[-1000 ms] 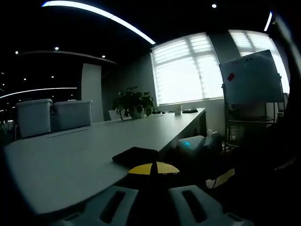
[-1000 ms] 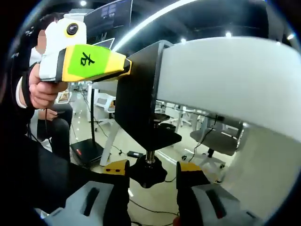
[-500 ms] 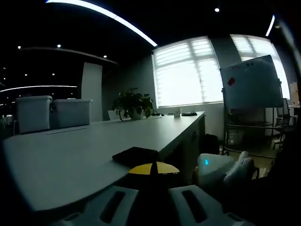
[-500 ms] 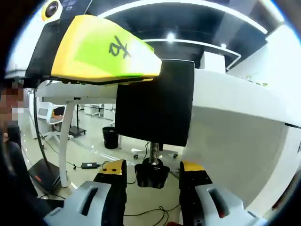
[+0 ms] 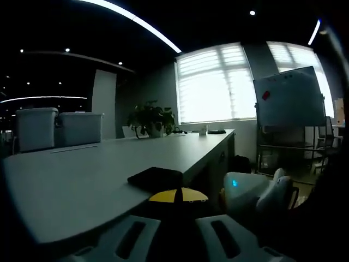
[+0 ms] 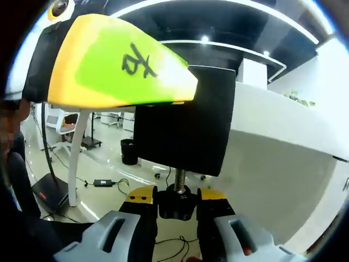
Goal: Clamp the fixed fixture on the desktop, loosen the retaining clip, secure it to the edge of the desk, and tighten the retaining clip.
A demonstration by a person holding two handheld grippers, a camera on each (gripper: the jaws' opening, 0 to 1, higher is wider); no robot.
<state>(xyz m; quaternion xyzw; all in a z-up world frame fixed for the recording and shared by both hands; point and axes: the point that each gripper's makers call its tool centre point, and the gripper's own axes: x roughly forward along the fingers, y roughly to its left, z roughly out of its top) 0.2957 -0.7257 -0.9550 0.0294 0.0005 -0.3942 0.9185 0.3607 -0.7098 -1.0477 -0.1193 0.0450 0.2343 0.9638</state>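
My right hand-held gripper (image 6: 177, 203) has its jaws closed against both sides of the black screw knob (image 6: 177, 195) under the black clamp fixture (image 6: 182, 131), which sits over the edge of the white desk (image 6: 283, 136). My left hand-held gripper (image 5: 177, 195) holds the fixture's top plate (image 5: 155, 178) at the desk edge, yellow tips together on it. The left tool's green-yellow body (image 6: 117, 63) lies just above the fixture.

Beyond the left hand-held gripper (image 5: 175, 232): two lidded storage bins (image 5: 57, 127) at far left, potted plant (image 5: 152, 118) ahead, bright blinded windows (image 5: 216, 83), whiteboard on stand (image 5: 290, 97) to the right. Beyond the right hand-held gripper (image 6: 177, 215): floor cables (image 6: 103, 183), black waste bin (image 6: 128, 151).
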